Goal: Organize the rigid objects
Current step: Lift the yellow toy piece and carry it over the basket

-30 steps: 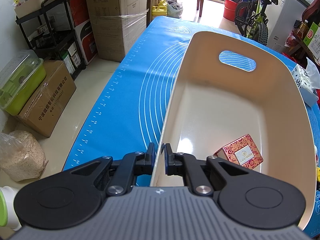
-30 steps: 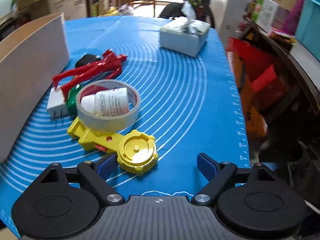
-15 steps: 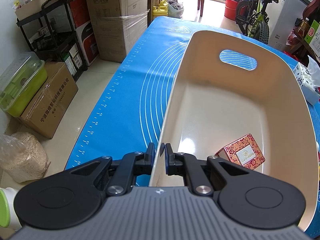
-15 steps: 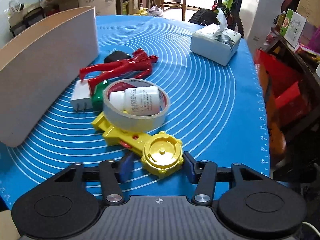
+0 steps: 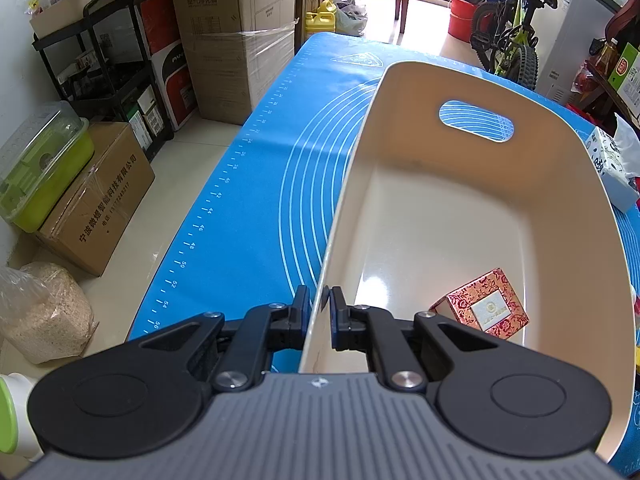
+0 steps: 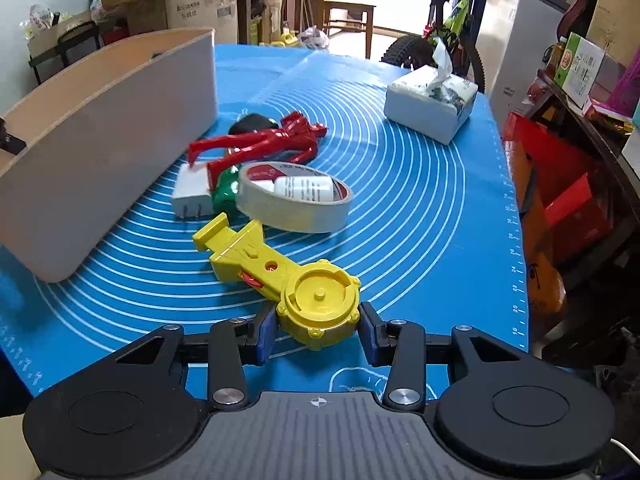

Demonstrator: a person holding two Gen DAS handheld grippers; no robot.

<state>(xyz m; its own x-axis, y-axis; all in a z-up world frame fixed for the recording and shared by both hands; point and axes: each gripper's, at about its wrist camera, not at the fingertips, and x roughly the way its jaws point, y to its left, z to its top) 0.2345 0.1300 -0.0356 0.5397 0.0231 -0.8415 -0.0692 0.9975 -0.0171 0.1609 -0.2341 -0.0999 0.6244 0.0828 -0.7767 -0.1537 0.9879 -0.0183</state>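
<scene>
My left gripper is shut on the near rim of a cream plastic bin that stands on the blue mat; a red patterned box lies inside it. In the right wrist view my right gripper is shut on the round end of a yellow toy launcher. Behind it lie a tape roll with a white bottle inside, a white plug, a green piece, a red figure and a black object. The bin stands at the left.
A tissue box stands at the far right of the mat. Cardboard boxes, a black shelf and a sack stand on the floor left of the table. A bicycle and a chair stand beyond it.
My right gripper moved forward to the yellow launcher and closed its jaws from wide open onto its round end. My left gripper stayed shut on the bin's rim.
</scene>
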